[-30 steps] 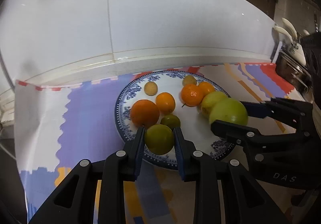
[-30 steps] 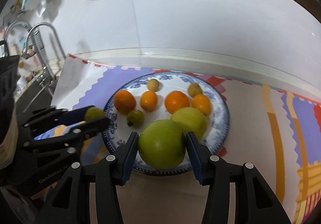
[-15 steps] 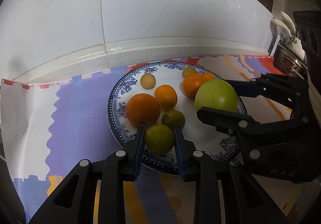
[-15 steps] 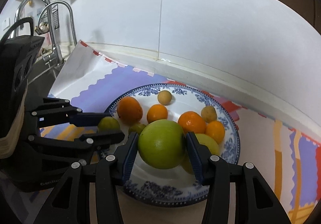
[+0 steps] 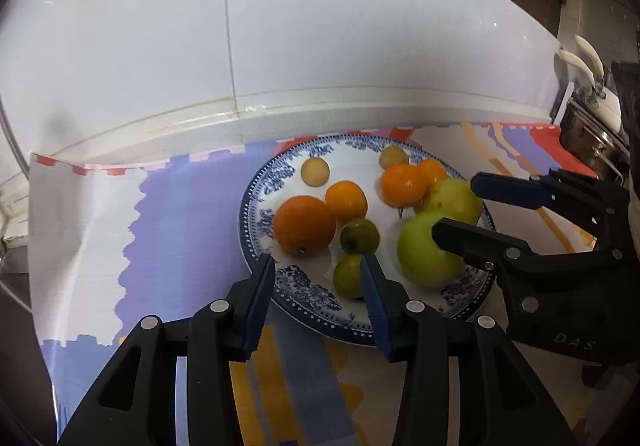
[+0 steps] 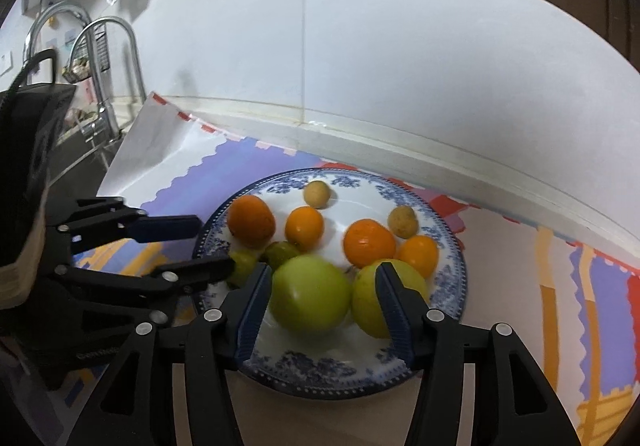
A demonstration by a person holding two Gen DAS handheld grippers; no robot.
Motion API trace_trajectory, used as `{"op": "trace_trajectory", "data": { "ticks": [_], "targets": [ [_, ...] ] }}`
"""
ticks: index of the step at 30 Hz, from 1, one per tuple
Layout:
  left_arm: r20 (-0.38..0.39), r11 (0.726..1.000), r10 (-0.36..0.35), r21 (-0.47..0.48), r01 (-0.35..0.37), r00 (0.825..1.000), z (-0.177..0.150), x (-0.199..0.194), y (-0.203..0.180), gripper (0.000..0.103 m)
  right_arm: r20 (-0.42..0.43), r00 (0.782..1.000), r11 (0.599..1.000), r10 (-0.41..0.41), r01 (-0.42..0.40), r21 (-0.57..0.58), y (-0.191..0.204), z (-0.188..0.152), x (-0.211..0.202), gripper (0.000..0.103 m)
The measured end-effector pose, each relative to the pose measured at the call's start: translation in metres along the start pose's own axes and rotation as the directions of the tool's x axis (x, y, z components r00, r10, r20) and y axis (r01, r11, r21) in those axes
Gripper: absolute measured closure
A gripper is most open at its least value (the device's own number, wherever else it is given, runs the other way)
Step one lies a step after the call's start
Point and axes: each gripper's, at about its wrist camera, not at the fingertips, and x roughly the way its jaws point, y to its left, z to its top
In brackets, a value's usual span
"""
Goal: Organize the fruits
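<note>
A blue-and-white plate (image 5: 256, 202) (image 6: 320, 370) holds several oranges, two small tan fruits and green fruits. My left gripper (image 5: 318, 288) (image 6: 196, 248) hovers over the plate's near rim, its jaws opening. A small green fruit (image 5: 347, 280) lies on the plate against the right finger, clear of the left pad. My right gripper (image 6: 322, 302) (image 5: 480, 214) is also opening around a big green apple (image 6: 310, 296) (image 5: 422, 252) that rests on the plate. A gap shows on the apple's right side. A yellow-green fruit (image 6: 366, 302) sits beside it.
A patterned mat (image 5: 180, 230) covers the counter under the plate. A white tiled wall (image 5: 320, 26) with a ledge runs behind. A faucet (image 6: 100, 58) and sink stand at the left, and a metal pot (image 5: 592, 142) at the right.
Both grippers' jaws have widened. The small green fruit and the big apple, gripped before, now rest on the plate. The apple has come down beside the yellow-green fruit.
</note>
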Motion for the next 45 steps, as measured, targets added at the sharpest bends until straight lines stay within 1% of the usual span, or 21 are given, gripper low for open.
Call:
{"op": "trace_trajectory", "data": {
  "ticks": [6, 10, 11, 13, 15, 17, 18, 19, 20, 22, 23, 25, 27, 29, 33, 34, 39, 45],
  "targets": [
    [0.032, 1.0, 0.011, -0.006, -0.011, 0.999, 0.003, -0.021, -0.006, 0.058, 0.009, 1.0, 0.998, -0.028, 0.027, 0.053, -0.008, -0.002, -0.014, 0.048],
    [0.052, 0.999, 0.04, -0.019, -0.039, 0.998, 0.005, -0.038, -0.013, 0.053, 0.016, 0.999, 0.996, -0.04, 0.039, 0.082, -0.009, -0.005, -0.028, 0.048],
    [0.057, 0.999, 0.043, -0.021, -0.041, 0.997, 0.005, -0.042, -0.014, 0.051, 0.016, 0.999, 0.995, -0.046, 0.045, 0.094, -0.009, -0.006, -0.032, 0.047],
    [0.073, 0.998, 0.051, -0.028, -0.049, 0.996, 0.004, -0.053, -0.018, 0.048, 0.027, 0.998, 0.99, -0.06, 0.056, 0.126, -0.011, -0.009, -0.044, 0.041],
    [0.086, 0.998, 0.062, -0.032, -0.06, 0.994, 0.003, -0.066, -0.022, 0.045, 0.04, 0.996, 0.985, -0.077, 0.07, 0.157, -0.012, -0.011, -0.058, 0.04],
    [0.098, 0.997, 0.073, -0.043, -0.069, 0.993, 0.001, -0.076, -0.025, 0.041, 0.048, 0.994, 0.979, -0.096, 0.086, 0.183, -0.012, -0.013, -0.071, 0.037],
    [0.106, 0.996, 0.078, -0.051, -0.073, 0.991, 0.0, -0.083, -0.027, 0.039, 0.056, 0.992, 0.975, -0.11, 0.097, 0.199, -0.012, -0.014, -0.081, 0.031],
    [0.114, 0.995, 0.085, -0.063, -0.078, 0.99, -0.001, -0.09, -0.029, 0.035, 0.059, 0.991, 0.973, -0.12, 0.105, 0.207, -0.012, -0.015, -0.087, 0.027],
    [0.12, 0.994, 0.092, -0.07, -0.084, 0.988, -0.002, -0.095, -0.03, 0.033, 0.064, 0.988, 0.968, -0.14, 0.123, 0.221, -0.011, -0.016, -0.097, 0.026],
    [0.135, 0.992, 0.105, -0.077, -0.096, 0.985, -0.006, -0.108, -0.033, 0.032, 0.072, 0.985, 0.961, -0.16, 0.138, 0.24, -0.01, -0.019, -0.111, 0.026],
    [0.14, 0.992, 0.11, -0.078, -0.1, 0.984, -0.007, -0.113, -0.035, 0.03, 0.073, 0.983, 0.957, -0.166, 0.143, 0.252, -0.01, -0.021, -0.118, 0.026],
    [0.15, 0.989, 0.13, -0.088, -0.117, 0.98, -0.011, -0.126, -0.038, 0.027, 0.078, 0.981, 0.952, -0.176, 0.149, 0.267, -0.009, -0.024, -0.128, 0.021],
    [0.163, 0.987, 0.144, -0.098, -0.13, 0.976, -0.014, -0.138, -0.04, 0.024, 0.083, 0.977, 0.944, -0.197, 0.166, 0.284, -0.007, -0.028, -0.141, 0.018],
    [0.178, 0.983, 0.165, -0.107, -0.147, 0.97, -0.017, -0.148, -0.041, 0.018, 0.082, 0.974, 0.939, -0.211, 0.179, 0.293, -0.006, -0.032, -0.15, 0.018],
    [0.21, 0.977, 0.198, -0.121, -0.176, 0.957, -0.025, -0.171, -0.045, 0.014, 0.08, 0.968, 0.931, -0.237, 0.203, 0.302, -0.001, -0.04, -0.169, 0.016],
    [0.218, 0.975, 0.206, -0.123, -0.183, 0.954, -0.027, -0.177, -0.047, 0.011, 0.081, 0.967, 0.93, -0.242, 0.207, 0.304, 0.0, -0.043, -0.174, 0.015],
    [0.245, 0.969, 0.23, -0.141, -0.2, 0.942, -0.039, -0.199, -0.055, 0.005, 0.089, 0.963, 0.929, -0.254, 0.217, 0.299, 0.009, -0.055, -0.197, 0.014],
    [0.254, 0.967, 0.237, -0.153, -0.203, 0.938, -0.055, -0.219, -0.064, 0.0, 0.098, 0.961, 0.928, -0.259, 0.219, 0.301, 0.016, -0.067, -0.219, 0.013]
  ]
}}
